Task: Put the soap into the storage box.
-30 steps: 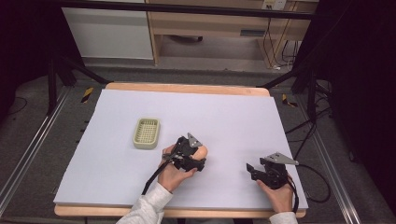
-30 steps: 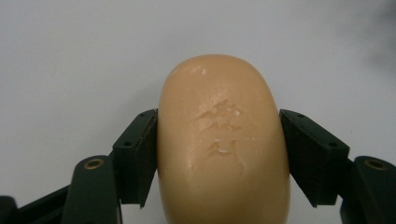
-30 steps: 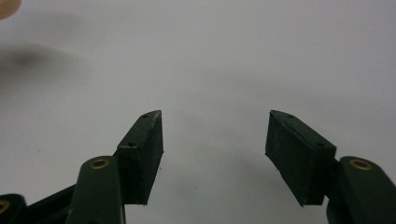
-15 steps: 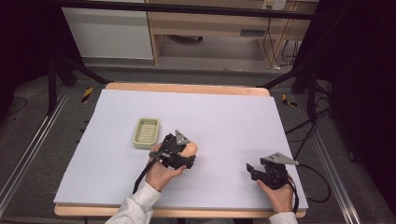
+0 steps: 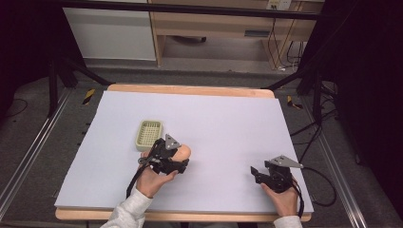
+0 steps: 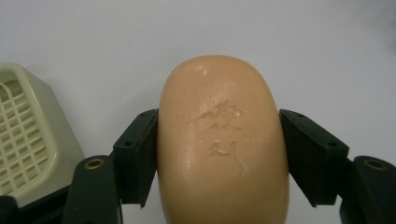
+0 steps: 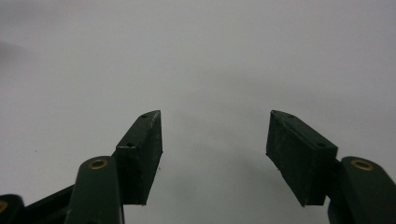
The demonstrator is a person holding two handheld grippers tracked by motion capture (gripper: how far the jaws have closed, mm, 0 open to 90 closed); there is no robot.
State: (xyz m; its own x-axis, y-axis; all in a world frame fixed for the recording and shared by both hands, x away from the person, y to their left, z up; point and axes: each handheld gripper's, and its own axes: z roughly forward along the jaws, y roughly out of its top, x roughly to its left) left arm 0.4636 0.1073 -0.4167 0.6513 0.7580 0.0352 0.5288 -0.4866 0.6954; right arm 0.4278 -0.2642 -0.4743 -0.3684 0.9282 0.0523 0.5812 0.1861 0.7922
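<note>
The left gripper [image 5: 183, 154] is holding a bar of soap [image 5: 183, 152] tight between its two black jaws, and it is now sitting farther toward 10 o'clock on the table than it was a second ago, closer to the green soap dish [image 5: 148, 134]. The soap is now just beside the dish, at about 4 o'clock from it, out in the middle of the white table [image 5: 228, 123]. In the left gripper view, the soap [image 6: 222, 140] is pointing its long way straight out ahead toward 12 o'clock, with its stamped face up, and the dish [image 6: 28, 144] is sitting at 9 o'clock. The right gripper [image 5: 253, 172] is staying where it was near 5 o'clock, its jaws apart with nothing between them.
</note>
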